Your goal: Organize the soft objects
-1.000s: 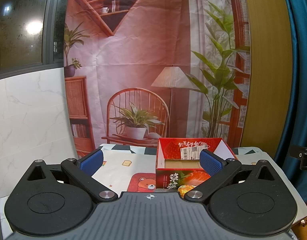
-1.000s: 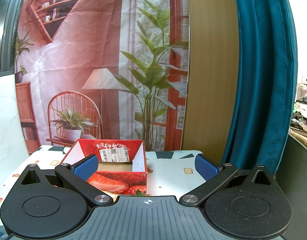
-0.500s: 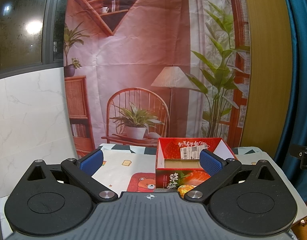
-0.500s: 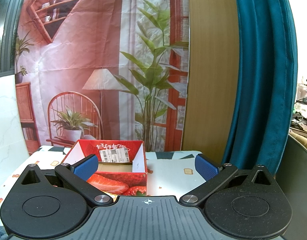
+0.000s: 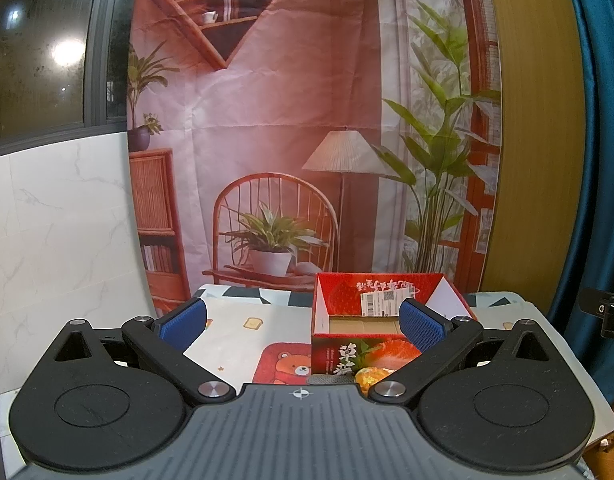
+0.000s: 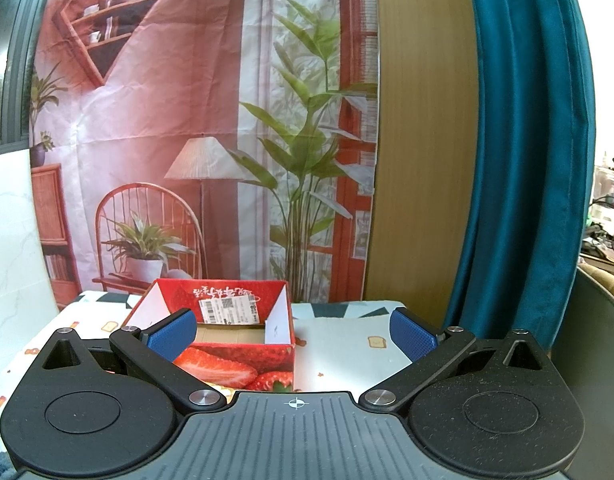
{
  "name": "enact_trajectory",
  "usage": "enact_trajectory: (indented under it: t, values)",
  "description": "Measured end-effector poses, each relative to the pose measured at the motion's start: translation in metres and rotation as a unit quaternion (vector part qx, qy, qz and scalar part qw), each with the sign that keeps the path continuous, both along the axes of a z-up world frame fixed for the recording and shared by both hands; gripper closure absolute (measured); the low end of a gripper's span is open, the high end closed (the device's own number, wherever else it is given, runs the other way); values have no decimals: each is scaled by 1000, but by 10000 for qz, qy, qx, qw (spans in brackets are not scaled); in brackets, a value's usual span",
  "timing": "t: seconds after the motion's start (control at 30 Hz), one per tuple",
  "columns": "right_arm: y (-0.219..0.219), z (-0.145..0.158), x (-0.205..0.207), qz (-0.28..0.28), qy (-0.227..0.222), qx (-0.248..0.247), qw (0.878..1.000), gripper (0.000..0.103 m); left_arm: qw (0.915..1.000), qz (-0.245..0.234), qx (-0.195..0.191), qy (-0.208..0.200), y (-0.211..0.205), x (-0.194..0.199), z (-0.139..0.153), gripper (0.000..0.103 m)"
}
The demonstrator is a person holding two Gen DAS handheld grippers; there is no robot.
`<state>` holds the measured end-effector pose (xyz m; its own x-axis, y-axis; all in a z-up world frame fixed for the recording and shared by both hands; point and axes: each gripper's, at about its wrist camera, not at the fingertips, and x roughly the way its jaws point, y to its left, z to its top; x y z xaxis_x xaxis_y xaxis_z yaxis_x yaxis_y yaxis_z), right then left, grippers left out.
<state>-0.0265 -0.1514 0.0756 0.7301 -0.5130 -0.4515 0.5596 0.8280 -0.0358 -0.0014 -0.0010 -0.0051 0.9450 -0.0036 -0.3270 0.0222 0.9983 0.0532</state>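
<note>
Both the left gripper (image 5: pixel 303 322) and right gripper (image 6: pixel 293 328) are wide apart, holding nothing. The red strawberry cardboard box (image 5: pixel 377 320) sits ahead. A squishy-looking orange thing (image 5: pixel 369 376) peeks below the left gripper; pinch its middle gently.

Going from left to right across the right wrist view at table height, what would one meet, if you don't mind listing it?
Marble wall panel → printed chair with potted plant on the backdrop → red strawberry box → bare patterned tablecloth → wooden panel → teal curtain.
</note>
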Motion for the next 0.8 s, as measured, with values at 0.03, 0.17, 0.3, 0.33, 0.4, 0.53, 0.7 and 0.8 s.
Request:
enact_trajectory:
  t: [0.03, 0.17, 0.3, 0.33, 0.4, 0.53, 0.7, 0.8]
  values:
    - [-1, 0, 0, 1, 3, 10, 10000, 0, 10000, -1, -3, 5, 1, 0, 0, 0]
    - [-3, 0, 0, -6, 23, 46, 10000, 0, 10000, -7, -15, 47, 1, 0, -1, 0]
    - [-2, 0, 1, -6, 47, 60, 10000, 0, 10000, -3, -34, 88, 1, 1, -3, 0]
    - [0, -1, 1, -5, 55, 65, 10000, 0, 9999, -4, -34, 100, 1, 1, -3, 0]
    - [-5, -3, 4, 3, 70, 82, 9999, 0, 9999, -14, -46, 142, 1, 3, -5, 0]
    - [-9, -10, 5, 153, -39, 260, 9995, 0, 9997, -50, -10, 235, 0, 14, -10, 0]
    - [-21, -29, 16, 322, -172, 582, 9976, 0, 9994, 91, 298, 179, -7, 33, -26, 0]
    - [-26, -41, 23, 494, -276, 691, 9960, 0, 9988, 147, 436, 177, -9, 46, -38, 0]
